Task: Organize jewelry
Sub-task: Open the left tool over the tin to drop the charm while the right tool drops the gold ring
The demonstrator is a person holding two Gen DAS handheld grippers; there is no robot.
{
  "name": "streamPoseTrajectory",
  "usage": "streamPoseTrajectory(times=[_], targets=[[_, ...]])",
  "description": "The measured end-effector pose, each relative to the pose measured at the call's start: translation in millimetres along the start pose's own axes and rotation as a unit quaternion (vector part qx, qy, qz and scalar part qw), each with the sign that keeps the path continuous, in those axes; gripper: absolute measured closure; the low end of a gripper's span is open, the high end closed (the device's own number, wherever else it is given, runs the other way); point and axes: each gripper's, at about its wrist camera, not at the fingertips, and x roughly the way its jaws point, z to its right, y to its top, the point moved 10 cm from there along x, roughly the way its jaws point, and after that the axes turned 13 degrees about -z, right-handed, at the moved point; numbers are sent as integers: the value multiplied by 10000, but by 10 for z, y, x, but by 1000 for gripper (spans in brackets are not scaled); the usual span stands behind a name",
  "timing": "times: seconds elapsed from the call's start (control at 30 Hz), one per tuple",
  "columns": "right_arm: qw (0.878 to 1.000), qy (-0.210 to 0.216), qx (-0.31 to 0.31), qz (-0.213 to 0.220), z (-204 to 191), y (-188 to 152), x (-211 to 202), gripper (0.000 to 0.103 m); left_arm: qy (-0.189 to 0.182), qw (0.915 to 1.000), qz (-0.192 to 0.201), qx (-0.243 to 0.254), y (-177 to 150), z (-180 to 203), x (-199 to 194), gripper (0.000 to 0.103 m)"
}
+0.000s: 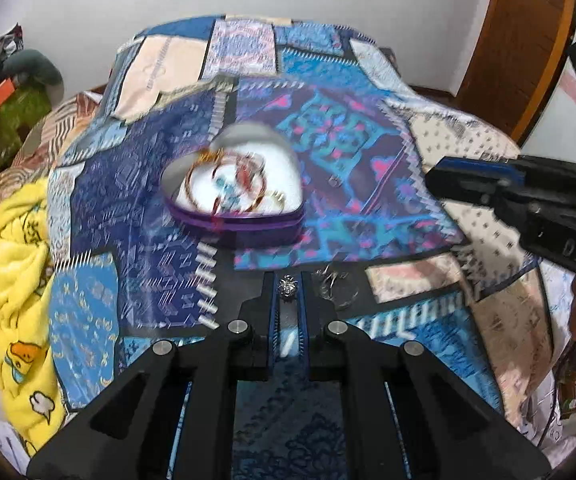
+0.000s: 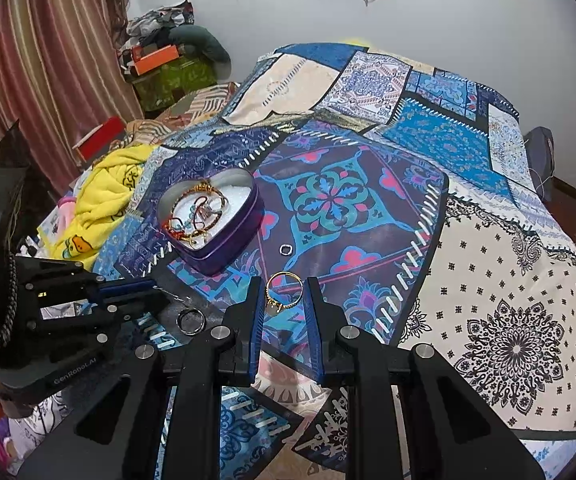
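A purple heart-shaped tin [image 1: 244, 224] [image 2: 228, 248] sits open on the patchwork bedspread, holding several bangles and beaded pieces [image 2: 198, 212]. My left gripper [image 1: 288, 286] is shut on a small silver jewelled ring [image 1: 288, 287], held near the tin's front. A thin silver ring [image 1: 337, 290] [image 2: 191, 321] lies just right of it on the cloth. My right gripper [image 2: 284, 292] is open, its fingers either side of a gold ring [image 2: 282, 292] on the cloth. Another small silver ring [image 2: 285, 249] lies beyond it, right of the tin. The right gripper also shows in the left wrist view [image 1: 467, 184].
A yellow blanket [image 1: 20, 264] [image 2: 100, 200] is bunched at the bed's left edge. Boxes and clothes [image 2: 168, 60] are piled by the wall at the far left. A wooden door [image 1: 523, 40] stands at the right. Curtains [image 2: 40, 72] hang on the left.
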Motion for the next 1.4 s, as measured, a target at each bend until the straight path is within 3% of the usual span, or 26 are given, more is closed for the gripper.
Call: streamPoseTrajectory(times=[0.1,0.5,0.77,1.07,1.4], targets=[[10000,31,25,-38,-5,-5,44,85,258,9996,-15,93,-63,-54,16,95],[9998,124,-48,142,-115,249,41,85,-62,9960,853,-257,295,-239,-564,95],[9993,261,-168,229,-254,476,123,85,-81,9927,1170,-284,583,-359,-667,95],[9988,317,-362,58,-375,562,339,85,-75,9923,1178,-384,706,-552,-520,95],[9983,302,-486,-111,-437,578,498,85,-327,9950,835,-448,691,-646,-150,95]])
